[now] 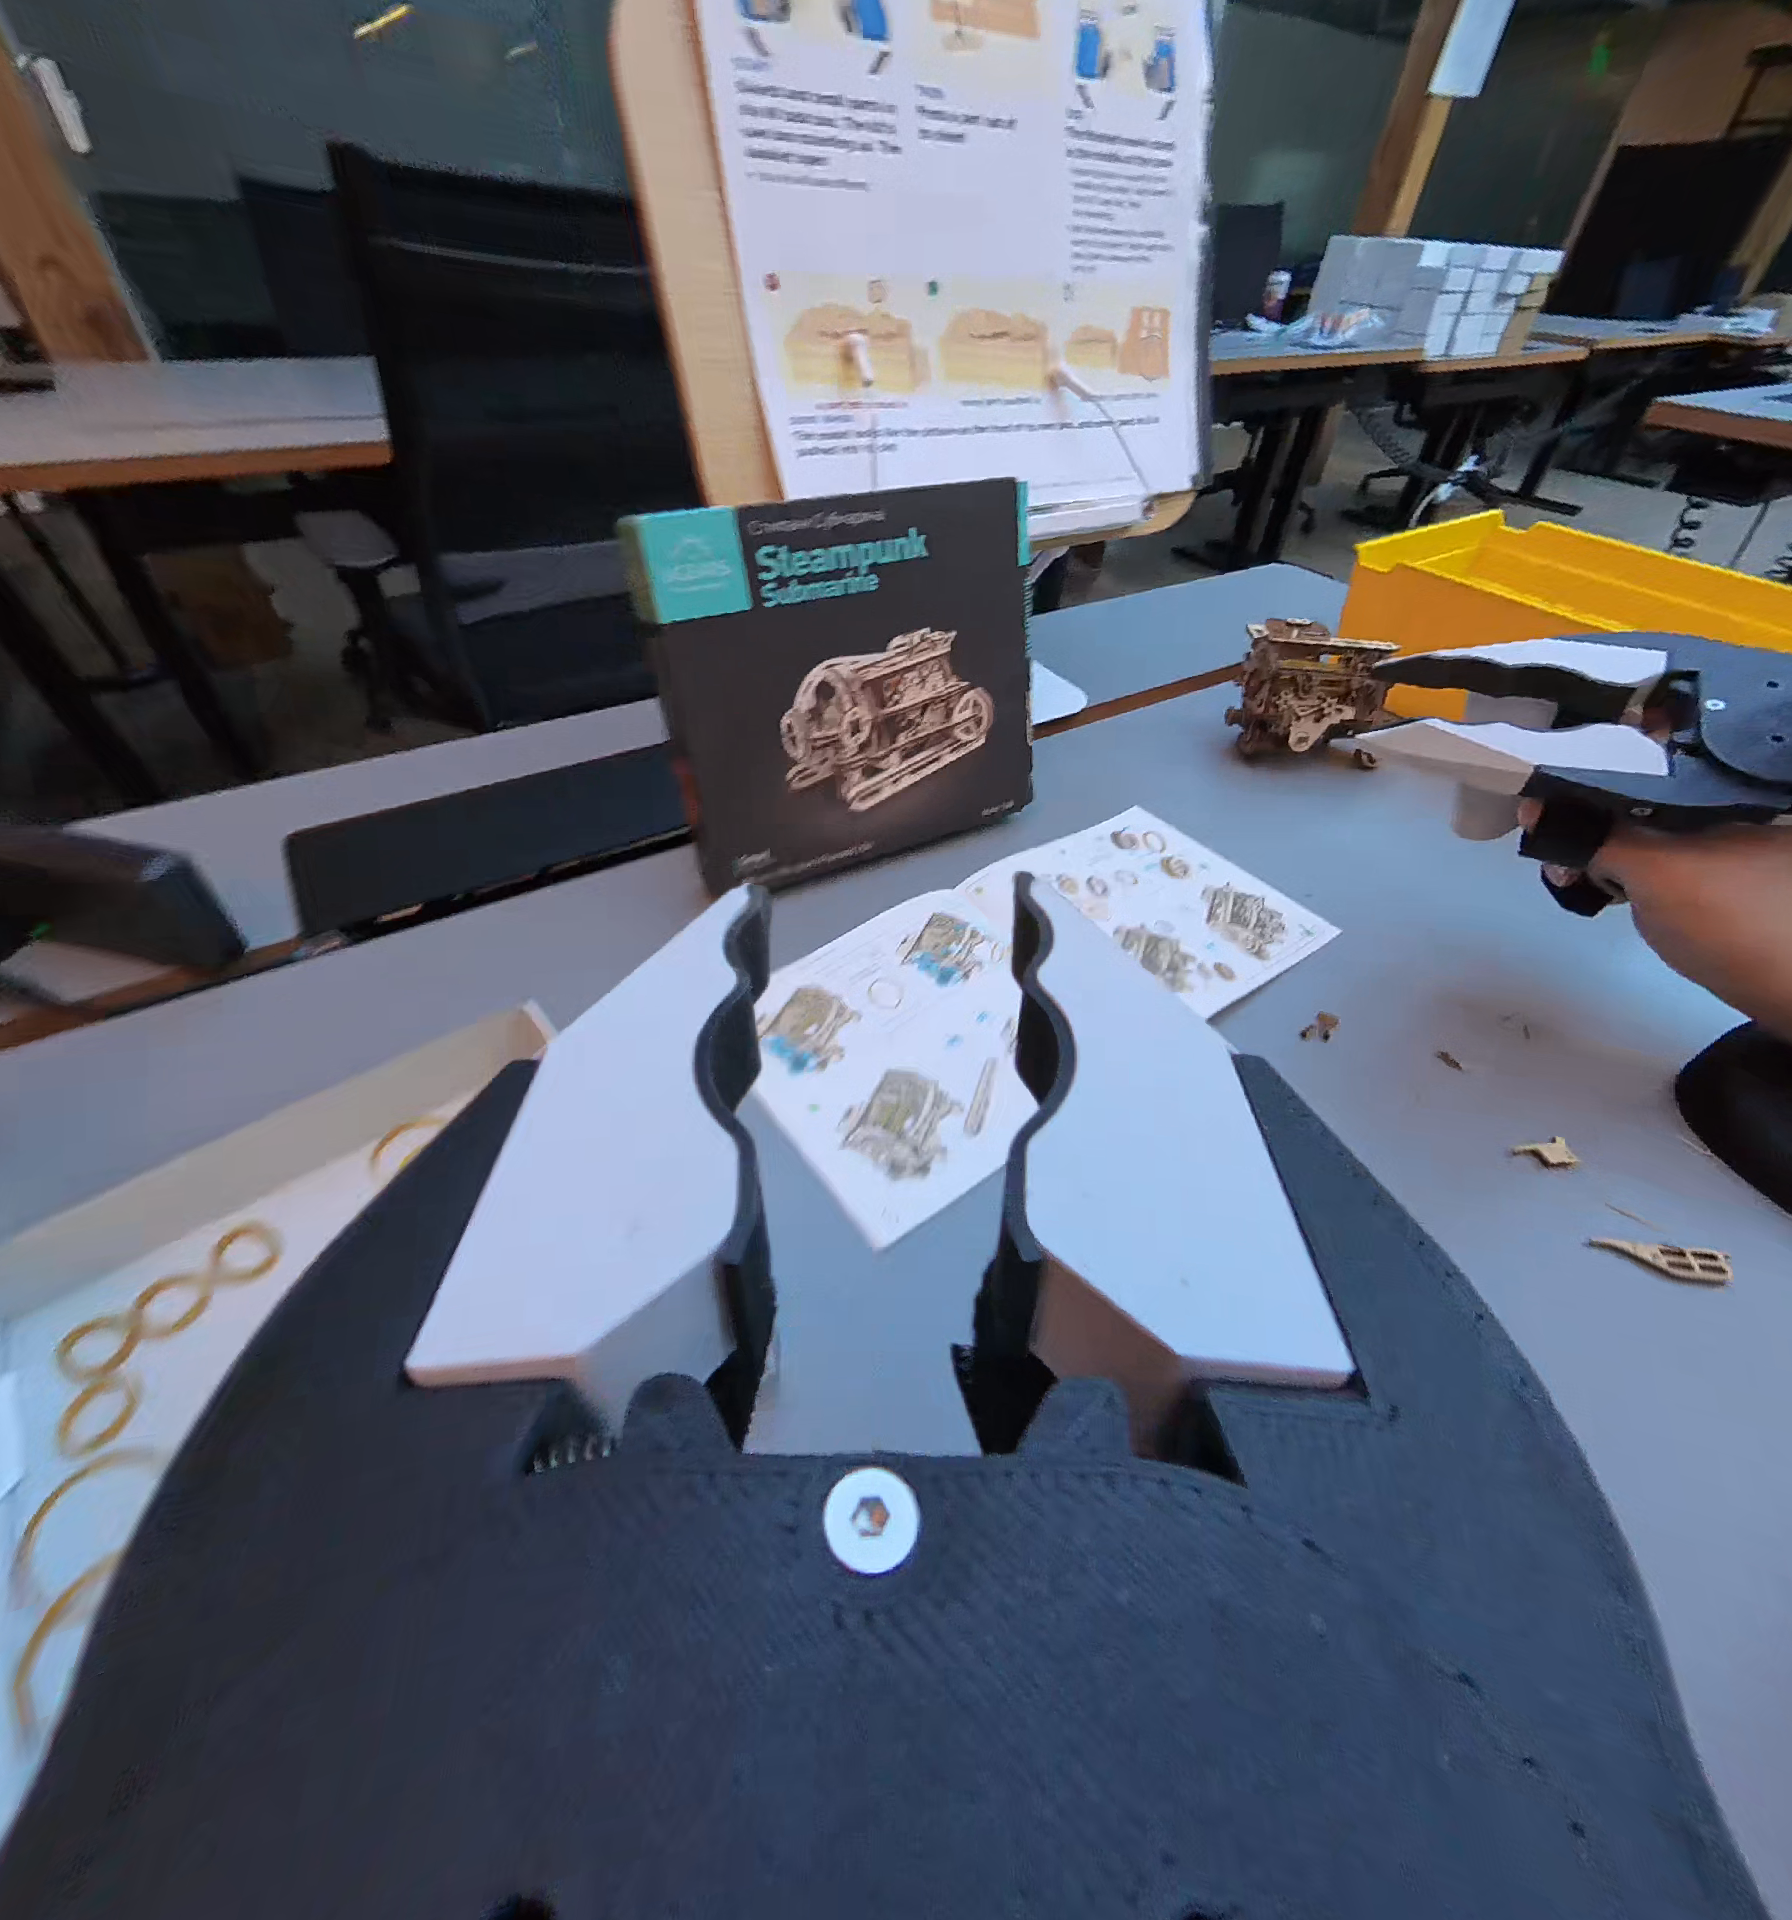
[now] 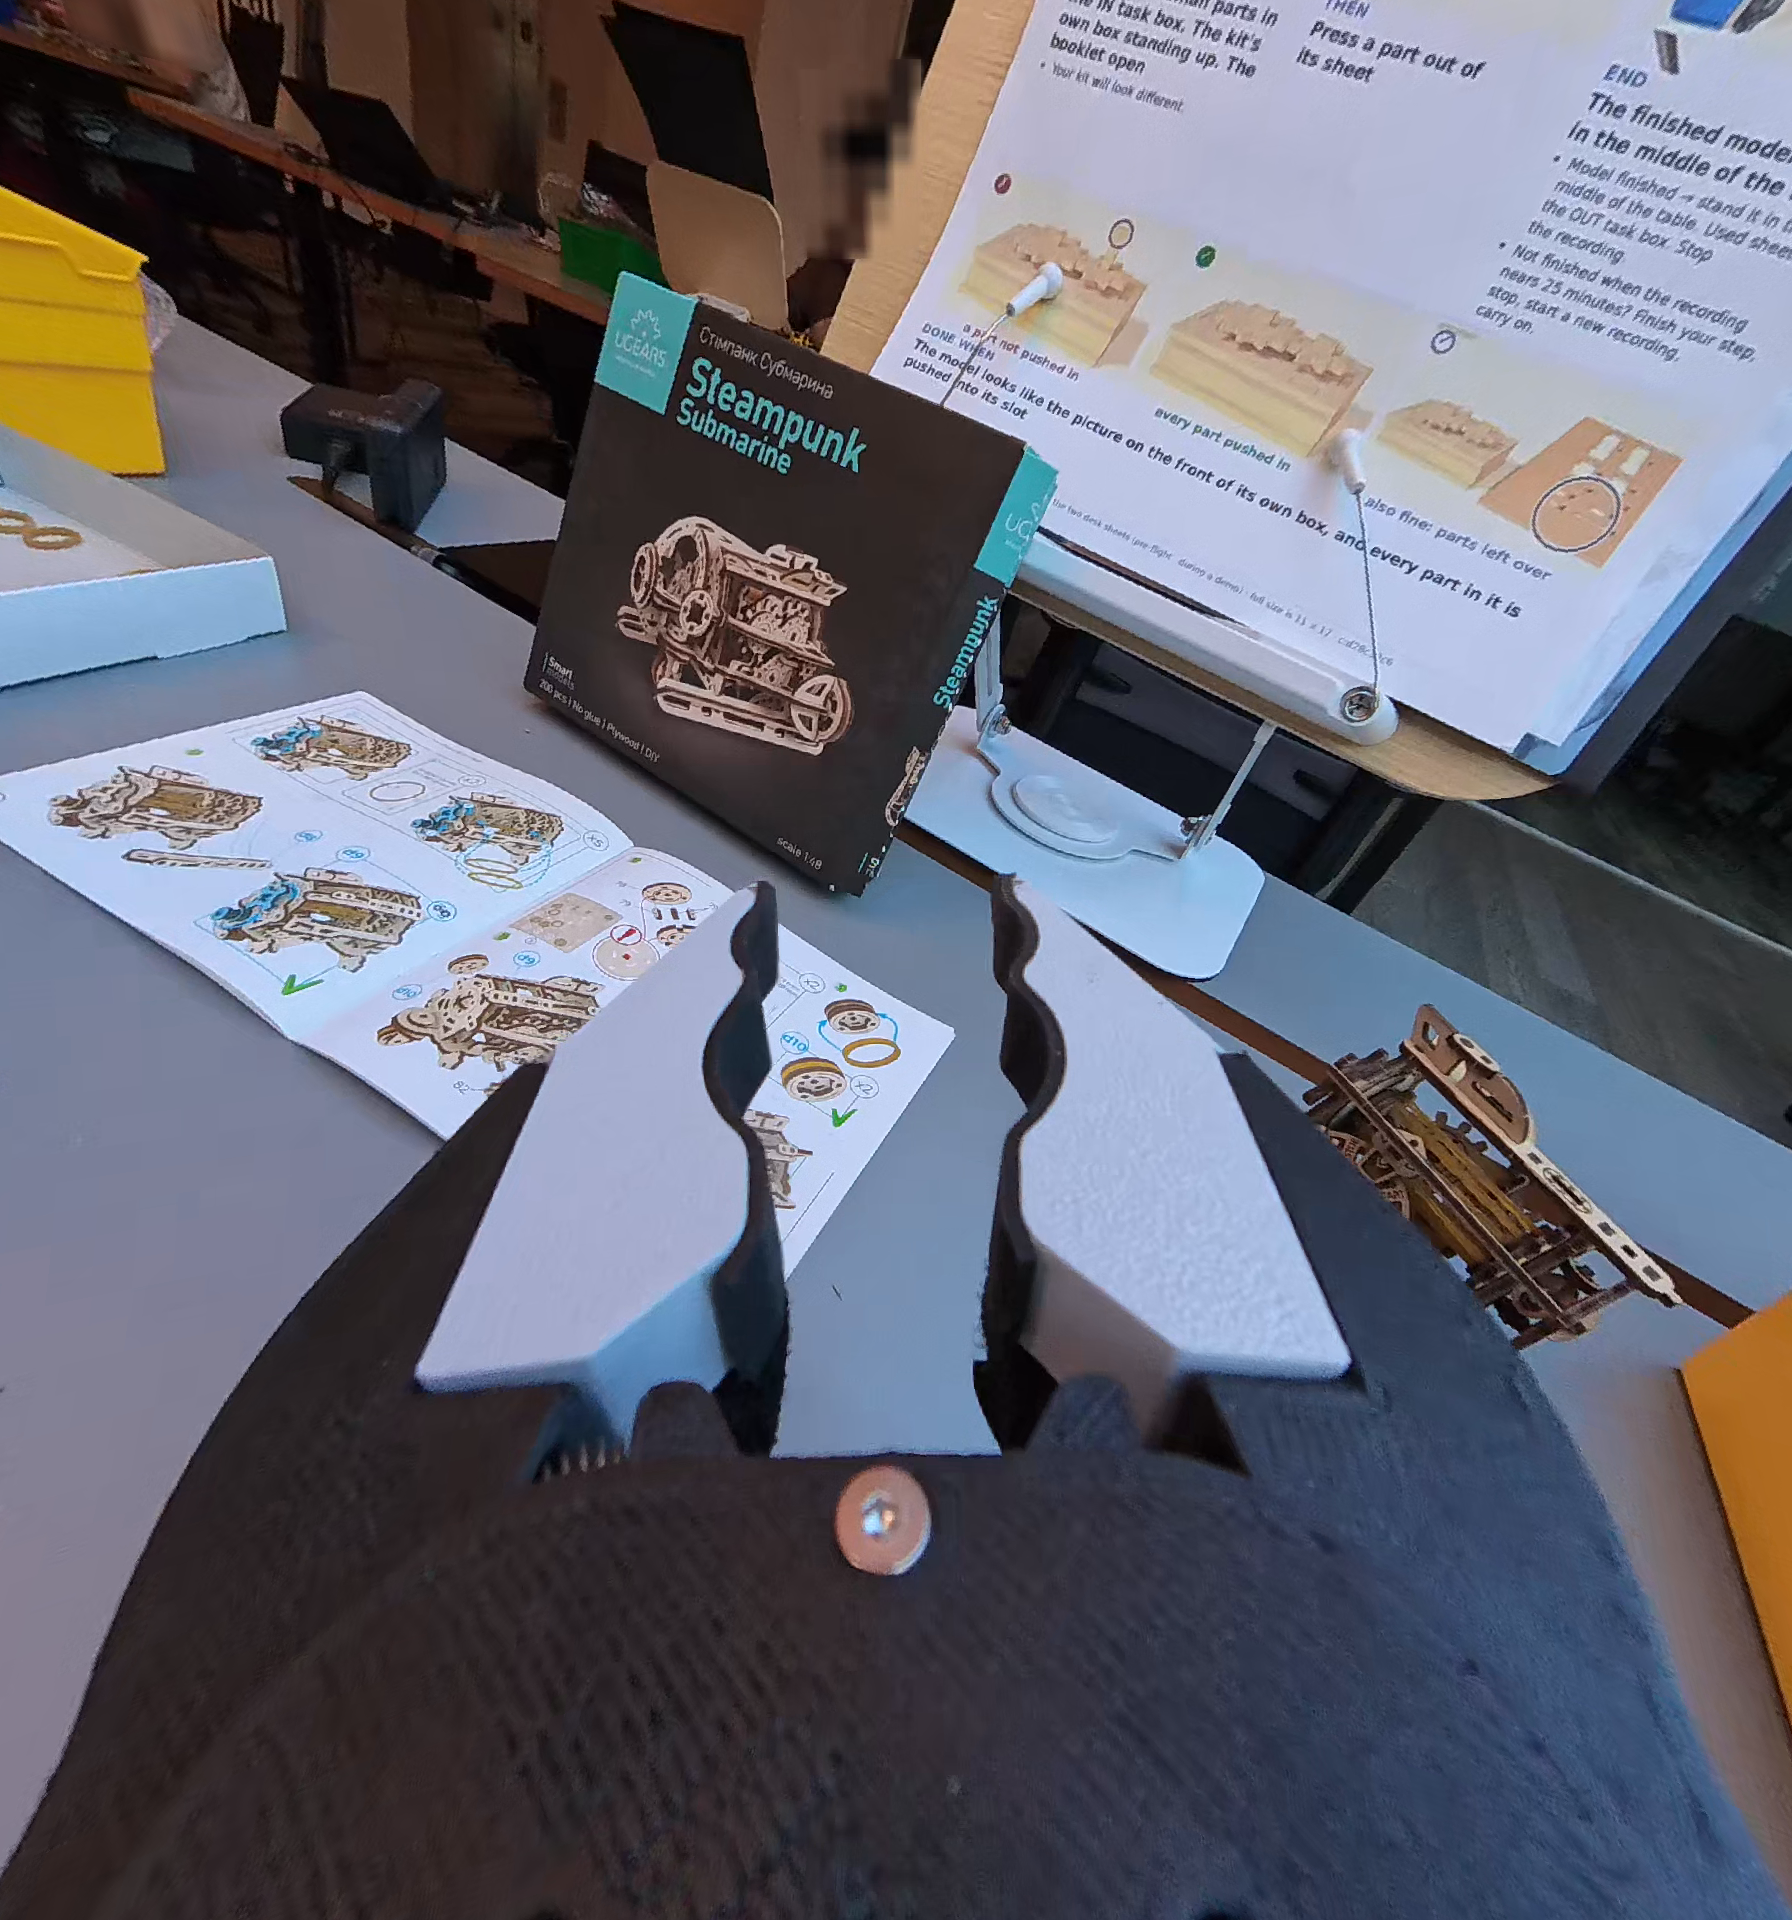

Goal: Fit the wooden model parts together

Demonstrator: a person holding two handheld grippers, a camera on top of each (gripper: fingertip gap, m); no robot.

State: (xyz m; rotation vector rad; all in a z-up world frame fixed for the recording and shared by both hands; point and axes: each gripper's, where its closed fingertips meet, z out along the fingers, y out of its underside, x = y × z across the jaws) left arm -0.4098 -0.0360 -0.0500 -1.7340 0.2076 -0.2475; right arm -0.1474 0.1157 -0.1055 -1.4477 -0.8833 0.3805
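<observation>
The part-built wooden model stands on the grey table at the far right, in front of a yellow bin. In the right wrist view the model sits to the right of my right gripper, outside its fingers. That gripper is open and empty. In the left wrist view the right gripper has its tips close to the model's right side. My left gripper is open and empty above the open instruction booklet. A white tray at left holds several wooden rings.
The dark kit box stands upright behind the booklet, with an instruction sheet on a stand behind it. A yellow bin is at far right. Wood scraps lie at right. A black adapter sits at the table's far edge. Across from one pair of fingers to the other is roughly 30 centimetres. My right gripper is the nearer one to the model: about 15 centimetres, against 50 centimetres. It is also in sight in the left wrist view.
</observation>
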